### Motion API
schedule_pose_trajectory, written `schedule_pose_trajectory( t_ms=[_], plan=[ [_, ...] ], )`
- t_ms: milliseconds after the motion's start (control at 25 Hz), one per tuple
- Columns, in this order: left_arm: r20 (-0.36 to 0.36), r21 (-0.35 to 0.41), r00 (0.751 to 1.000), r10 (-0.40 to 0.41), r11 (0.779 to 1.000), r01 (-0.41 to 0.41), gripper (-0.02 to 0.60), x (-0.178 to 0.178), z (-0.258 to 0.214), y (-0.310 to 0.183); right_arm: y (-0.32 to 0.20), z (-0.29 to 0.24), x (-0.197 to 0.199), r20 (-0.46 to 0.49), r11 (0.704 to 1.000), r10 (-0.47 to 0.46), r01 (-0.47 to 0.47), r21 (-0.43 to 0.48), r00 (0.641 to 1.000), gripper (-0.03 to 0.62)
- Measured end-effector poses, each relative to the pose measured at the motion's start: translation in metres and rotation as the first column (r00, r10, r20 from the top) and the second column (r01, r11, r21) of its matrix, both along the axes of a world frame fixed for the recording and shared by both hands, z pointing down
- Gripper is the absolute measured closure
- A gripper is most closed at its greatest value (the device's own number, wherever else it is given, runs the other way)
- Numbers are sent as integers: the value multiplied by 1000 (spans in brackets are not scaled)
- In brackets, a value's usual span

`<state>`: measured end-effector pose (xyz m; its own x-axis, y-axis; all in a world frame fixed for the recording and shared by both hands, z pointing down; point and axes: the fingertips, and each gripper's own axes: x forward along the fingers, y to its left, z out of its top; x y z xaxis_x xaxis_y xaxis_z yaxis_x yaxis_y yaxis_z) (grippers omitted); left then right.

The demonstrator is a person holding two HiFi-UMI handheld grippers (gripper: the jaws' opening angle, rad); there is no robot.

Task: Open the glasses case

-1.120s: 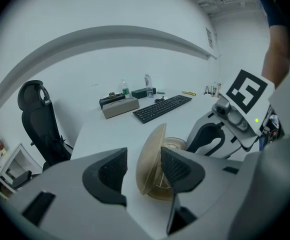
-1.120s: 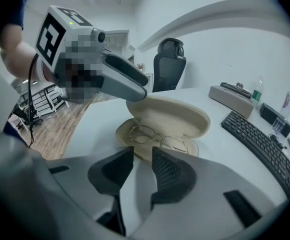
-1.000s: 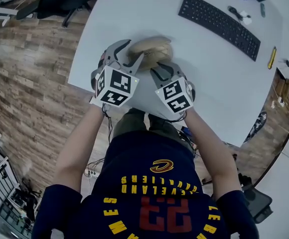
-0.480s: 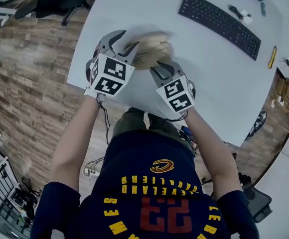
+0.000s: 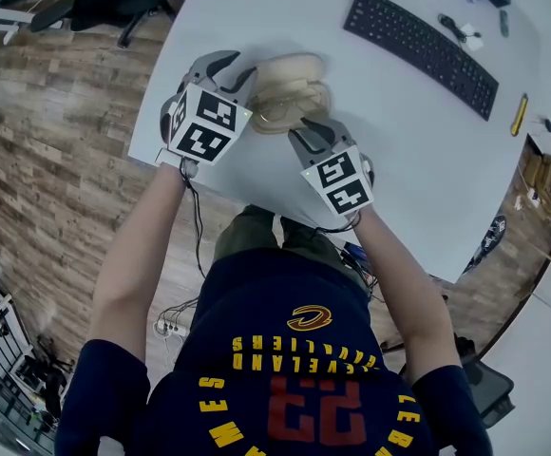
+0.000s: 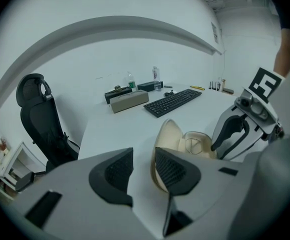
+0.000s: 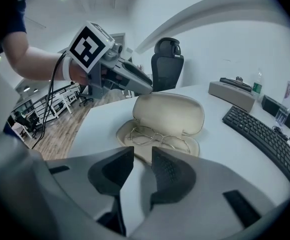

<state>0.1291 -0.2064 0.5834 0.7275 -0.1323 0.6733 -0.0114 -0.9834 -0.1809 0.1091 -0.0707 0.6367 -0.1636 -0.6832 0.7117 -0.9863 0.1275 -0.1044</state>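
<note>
The beige glasses case (image 5: 290,88) lies open on the white table (image 5: 418,150), its lid standing up at the far side. Thin wire-framed glasses (image 7: 157,136) rest in its lower half. My left gripper (image 5: 236,76) is at the case's left end, beside the raised lid (image 6: 167,141). Its jaws are closing, and only bare table shows between them. My right gripper (image 5: 306,126) sits at the case's near edge, open, its jaws (image 7: 142,156) just short of the rim with nothing between them. From the right gripper view the left gripper (image 7: 135,81) reaches up to the lid's left side.
A black keyboard (image 5: 418,36) lies at the far right of the table, and a yellow object (image 5: 520,110) lies beyond it. A grey box (image 6: 129,101) and bottles stand at the far end. A black office chair (image 6: 40,119) stands off the table's left side. The table's near edge runs just behind both grippers.
The left gripper has shifted left and farther up the table, off the case's left end, and its jaws have narrowed. The lid now stands more upright. The right gripper has kept still.
</note>
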Motion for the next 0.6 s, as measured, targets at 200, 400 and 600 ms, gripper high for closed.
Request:
schedule_pose_trajectory(
  t_ms=[200,400,600],
  plan=[
    [5,-32,1000,-3,999,4,484,3,9,-3,0,0,0,2,1000,3,-3,0,1000,471],
    [18,-68,996,-82,994,83,565,0,23,-23,-1,1,1,6,1000,5,-5,2,1000,476],
    [56,-92,995,-77,992,82,565,-3,36,-20,2,3,1,9,1000,10,-10,4,1000,476]
  ],
)
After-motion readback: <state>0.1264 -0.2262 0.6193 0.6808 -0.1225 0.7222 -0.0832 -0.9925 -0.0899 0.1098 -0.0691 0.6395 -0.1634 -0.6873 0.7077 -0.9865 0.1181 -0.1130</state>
